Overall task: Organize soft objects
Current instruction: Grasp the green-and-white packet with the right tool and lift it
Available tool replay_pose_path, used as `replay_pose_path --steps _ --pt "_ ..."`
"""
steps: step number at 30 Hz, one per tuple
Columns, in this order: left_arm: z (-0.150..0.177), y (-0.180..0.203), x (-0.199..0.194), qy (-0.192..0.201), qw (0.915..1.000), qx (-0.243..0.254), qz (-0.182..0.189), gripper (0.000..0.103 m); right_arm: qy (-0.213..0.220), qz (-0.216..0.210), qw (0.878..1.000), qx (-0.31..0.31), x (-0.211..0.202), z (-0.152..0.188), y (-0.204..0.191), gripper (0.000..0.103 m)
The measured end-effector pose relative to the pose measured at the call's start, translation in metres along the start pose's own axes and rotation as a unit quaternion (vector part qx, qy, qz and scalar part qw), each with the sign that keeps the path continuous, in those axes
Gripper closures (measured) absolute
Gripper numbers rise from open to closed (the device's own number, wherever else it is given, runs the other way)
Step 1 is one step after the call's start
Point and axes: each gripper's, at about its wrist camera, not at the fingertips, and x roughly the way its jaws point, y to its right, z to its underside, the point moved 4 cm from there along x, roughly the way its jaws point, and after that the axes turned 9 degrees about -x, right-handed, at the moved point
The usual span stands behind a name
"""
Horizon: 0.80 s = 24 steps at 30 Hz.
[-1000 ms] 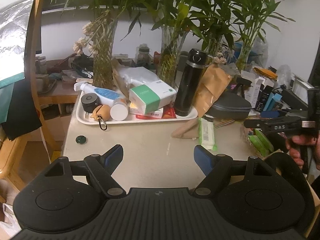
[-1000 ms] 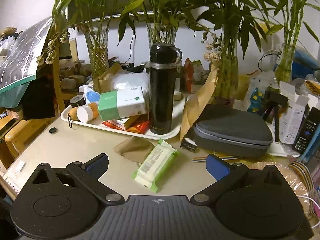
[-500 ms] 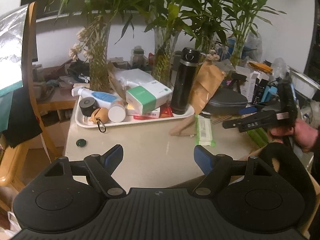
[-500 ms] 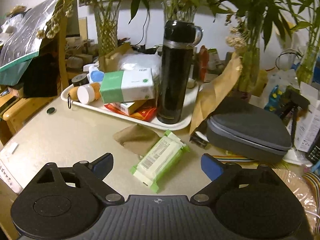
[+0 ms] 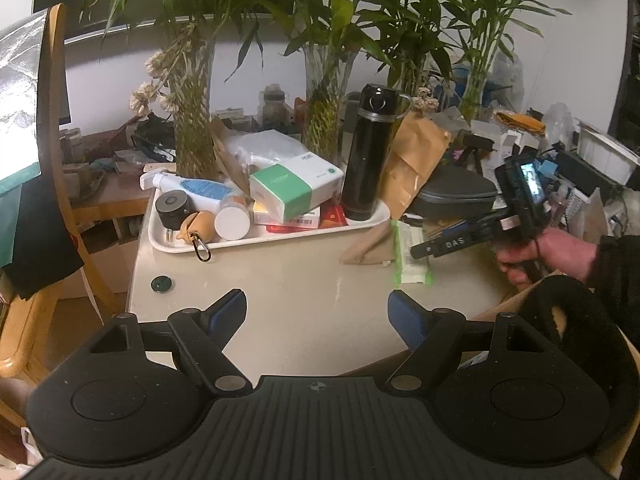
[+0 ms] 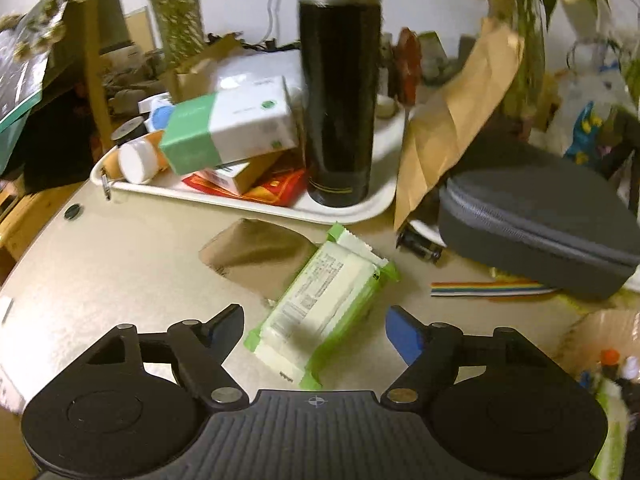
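Right gripper (image 6: 315, 320) lower and nearer than a second ago, jaws narrowing but apart around green wipes pack (image 6: 320, 312), left gripper (image 5: 318, 312) unmoved, open, empty

The left gripper (image 5: 316, 312) is showing a black ribbed body with a small white crosshair mark, two round black discs, silver pivot screws on angular black linkages, and blue pads on its fingertips (image 5: 404, 316). The right gripper (image 6: 314, 320) is wearing the same black ribbed housing, crosshair mark, discs, silver screws and blue-padded fingers; seen from the left wrist view, it (image 5: 420, 249) is appearing as a black tool with white lettering on its finger and a small lit screen on its back. The hand (image 5: 540, 254) gripping its handle is coming out of a dark, fuzzy sleeve (image 5: 616, 264).
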Motion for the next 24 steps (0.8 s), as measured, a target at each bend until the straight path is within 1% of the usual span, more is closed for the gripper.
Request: replay_pose_path --steps 6,8,9,11,13,19,24 --pt "-0.001 -0.008 0.006 -0.015 0.9997 -0.020 -0.005 0.025 -0.018 0.009 1.000 0.022 0.026 0.000 0.001 0.024" --pt "-0.001 -0.010 0.008 -0.018 0.9994 -0.029 -0.005 0.025 -0.021 0.009 0.999 0.028 0.032 0.000 0.000 0.026" --pt "-0.001 -0.011 0.009 -0.020 0.9993 -0.031 -0.006 0.025 -0.024 0.012 0.999 0.029 0.035 0.000 -0.001 0.028" --pt "-0.001 -0.012 0.010 -0.024 0.9990 -0.037 -0.007 0.025 -0.031 0.024 0.999 0.027 0.040 0.000 -0.002 0.029" --pt "-0.001 -0.012 0.010 -0.027 0.9988 -0.040 -0.004 0.025 -0.030 0.023 0.999 0.027 0.041 0.000 -0.004 0.036" --pt "-0.001 -0.010 0.013 -0.028 0.9989 -0.037 -0.006 0.025 -0.041 0.030 0.999 0.015 0.037 -0.001 -0.001 0.048" --pt "-0.003 -0.008 0.013 -0.026 0.9989 -0.039 -0.001 0.025 -0.083 0.026 0.996 -0.007 0.029 0.003 0.006 0.050"
